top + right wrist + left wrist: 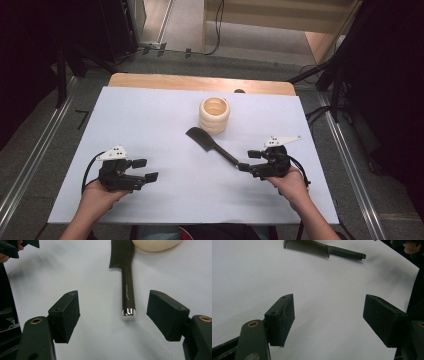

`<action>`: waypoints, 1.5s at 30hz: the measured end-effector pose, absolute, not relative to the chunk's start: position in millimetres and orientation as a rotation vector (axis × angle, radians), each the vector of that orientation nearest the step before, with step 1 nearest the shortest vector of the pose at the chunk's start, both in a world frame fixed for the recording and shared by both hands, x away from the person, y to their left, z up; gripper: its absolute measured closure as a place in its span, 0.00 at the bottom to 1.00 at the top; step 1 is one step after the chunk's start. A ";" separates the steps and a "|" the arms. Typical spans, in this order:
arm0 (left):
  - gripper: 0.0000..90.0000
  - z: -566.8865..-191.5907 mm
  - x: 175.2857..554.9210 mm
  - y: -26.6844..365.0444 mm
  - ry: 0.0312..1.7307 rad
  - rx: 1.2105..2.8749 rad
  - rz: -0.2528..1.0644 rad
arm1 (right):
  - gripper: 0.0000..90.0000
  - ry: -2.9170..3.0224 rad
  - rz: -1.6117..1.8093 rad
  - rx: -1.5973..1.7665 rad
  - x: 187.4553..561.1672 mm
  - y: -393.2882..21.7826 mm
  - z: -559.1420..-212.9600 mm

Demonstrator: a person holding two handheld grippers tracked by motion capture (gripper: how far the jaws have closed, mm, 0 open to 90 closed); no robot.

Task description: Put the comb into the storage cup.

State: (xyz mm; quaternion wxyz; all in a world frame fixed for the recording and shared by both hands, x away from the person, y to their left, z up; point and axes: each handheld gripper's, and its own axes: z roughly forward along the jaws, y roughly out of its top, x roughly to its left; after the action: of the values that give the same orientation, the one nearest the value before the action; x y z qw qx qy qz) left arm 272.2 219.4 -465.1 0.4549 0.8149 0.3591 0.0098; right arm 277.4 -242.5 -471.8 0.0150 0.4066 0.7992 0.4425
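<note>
My right gripper (pixel 243 160) sits low over the near right part of the white sheet-covered table (pixel 150 115), and its jaws stand wide apart with nothing pressed between them. In the right gripper view the two black pads (pixel 66 315) frame the silver-capped end of the dark plastic comb (pixel 128 290), which lies flat on the sheet just beyond the pads; the handle runs away from me and neither pad touches it. From the high view the comb (pixel 210 145) lies on a slant, its toothed head pointing to the far left and its handle end reaching toward my right gripper, close to the jaw tips.

The comb's head rests just near and to the left of the cream-coloured ribbed round cup (pixel 214 115), which stands upright a little beyond the middle of the table. In the right gripper view the cup's pale base (pixel 156 245) shows at the top edge, right beside the comb's head; whether the two touch I cannot tell.

My left gripper (pixel 149 170) rests on the near left part of the table, well apart from the comb and the cup. Its jaws are also spread wide and hold nothing. In the left gripper view the bare sheet lies between its pads (pixel 283 317), and the comb (pixel 322 250) shows far off at the top, teeth facing the camera.
</note>
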 end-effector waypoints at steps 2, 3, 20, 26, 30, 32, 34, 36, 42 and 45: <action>0.29 -465.1 272.1 219.3 0.885 2.011 0.024 | 0.27 2.479 1.378 1.265 275.1 -244.1 -472.4; 0.29 -465.1 272.2 219.2 0.884 2.010 0.024 | 0.27 2.466 1.388 1.259 270.2 -247.2 -473.3; 0.29 -464.9 272.3 219.5 0.882 2.006 0.012 | 0.26 2.469 1.356 1.275 247.1 -255.9 -481.0; 0.29 -465.4 272.9 219.4 0.881 2.002 0.008 | 0.26 2.494 1.343 1.270 249.8 -255.1 -481.4; 0.29 -465.3 273.2 219.2 0.886 1.998 0.005 | 0.25 2.492 1.342 1.268 252.4 -252.8 -479.5; 0.29 -465.2 273.3 219.4 0.887 1.997 0.005 | 0.25 2.487 1.343 1.267 253.2 -252.4 -479.2; 0.29 -464.9 273.4 220.0 0.885 1.996 0.007 | 0.23 2.475 1.341 1.271 255.8 -251.4 -477.3; 0.29 -464.9 273.5 220.1 0.886 1.994 0.007 | 0.23 2.469 1.342 1.274 258.1 -250.8 -475.5; 0.29 -464.7 273.7 220.1 0.887 1.992 0.009 | 0.23 2.452 1.326 1.261 264.3 -246.7 -471.3; 0.29 -464.8 273.8 219.9 0.889 1.992 0.010 | 0.23 2.441 1.321 1.253 269.3 -243.8 -468.4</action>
State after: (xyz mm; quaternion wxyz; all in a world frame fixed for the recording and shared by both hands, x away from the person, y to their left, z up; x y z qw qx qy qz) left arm 273.8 219.9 -464.8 0.4621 0.8099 0.3613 0.0042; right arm 269.3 -243.8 -468.4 0.0480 0.4110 0.8007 0.4332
